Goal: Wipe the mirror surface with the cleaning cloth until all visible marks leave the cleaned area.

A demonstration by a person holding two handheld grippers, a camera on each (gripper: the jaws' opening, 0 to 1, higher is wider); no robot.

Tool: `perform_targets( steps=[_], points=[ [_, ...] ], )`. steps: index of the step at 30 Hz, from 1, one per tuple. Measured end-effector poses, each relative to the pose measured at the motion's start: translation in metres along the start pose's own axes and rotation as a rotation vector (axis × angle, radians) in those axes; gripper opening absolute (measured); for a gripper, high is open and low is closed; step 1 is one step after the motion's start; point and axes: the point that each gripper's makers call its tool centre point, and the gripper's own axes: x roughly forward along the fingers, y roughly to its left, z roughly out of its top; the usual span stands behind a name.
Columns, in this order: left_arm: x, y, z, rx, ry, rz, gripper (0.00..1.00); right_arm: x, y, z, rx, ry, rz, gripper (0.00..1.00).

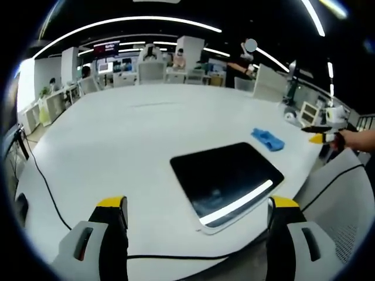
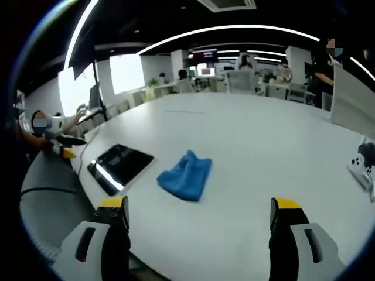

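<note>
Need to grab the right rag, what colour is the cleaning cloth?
Blue; the cleaning cloth shows best in the right gripper view.

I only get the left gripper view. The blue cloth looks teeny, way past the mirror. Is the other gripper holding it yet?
Observer: No. In the right gripper view the right gripper has its jaws wide apart with nothing between them.
Operator: So where is the cloth from there?
Observer: The blue cloth lies on the white table ahead of those jaws, a bit nearer the left-hand one in that view.
Operator: Is it lying flat?
Observer: No, it is bunched up in soft folds, not spread out.
</note>
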Motion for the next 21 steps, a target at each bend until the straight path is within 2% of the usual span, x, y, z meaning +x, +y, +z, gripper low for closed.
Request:
perform_targets(
  steps=[9, 21],
  points=[
    [0.001, 0.000, -0.001, -0.002, 0.007, -0.001, 0.99, 0.007, 0.004, -0.003, 0.021, 0.012, -0.004, 1.00],
    [0.002, -0.002, -0.002, 0.004, 0.014, -0.009, 0.99, -0.003, 0.001, -0.016, 0.049, 0.030, -0.030, 1.00]
  ],
)
